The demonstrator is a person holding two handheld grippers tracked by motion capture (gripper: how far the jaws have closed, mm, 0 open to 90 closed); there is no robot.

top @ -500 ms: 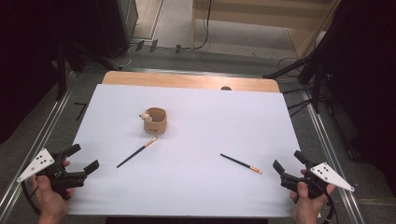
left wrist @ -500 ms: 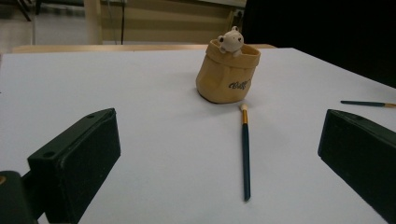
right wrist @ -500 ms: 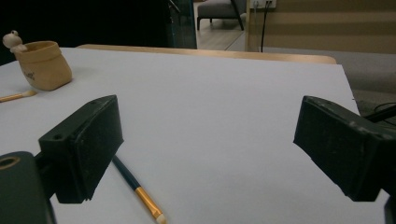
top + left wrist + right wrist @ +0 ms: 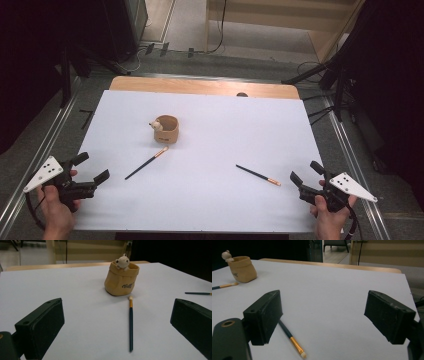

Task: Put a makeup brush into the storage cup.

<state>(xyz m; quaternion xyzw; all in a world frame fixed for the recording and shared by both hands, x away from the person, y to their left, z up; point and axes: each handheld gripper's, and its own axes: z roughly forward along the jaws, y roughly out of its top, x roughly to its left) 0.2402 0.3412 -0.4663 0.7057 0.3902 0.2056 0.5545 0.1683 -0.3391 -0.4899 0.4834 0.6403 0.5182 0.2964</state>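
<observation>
A tan pouch-shaped holder (image 4: 166, 130) (image 4: 121, 280) (image 4: 242, 269) with a small bear figure on its rim stands upright on the white table sheet (image 4: 210, 125). Two dark-handled brushes lie flat: the left brush (image 4: 146, 163) (image 4: 130, 322) just in front of the holder, the right brush (image 4: 258, 175) (image 4: 290, 337) toward the near right. My left gripper (image 4: 92, 167) (image 4: 117, 322) rests at the near left edge, open, its jaws framing the left brush from a distance. My right gripper (image 4: 306, 172) (image 4: 322, 312) sits at the near right, open, with the right brush's bristle end close to its left jaw.
A bare strip of wooden tabletop (image 4: 200, 87) runs along the far edge of the sheet. Metal rails (image 4: 350, 150) border both sides, with stands and cables on the floor beyond. The sheet's middle holds just the holder and the brushes.
</observation>
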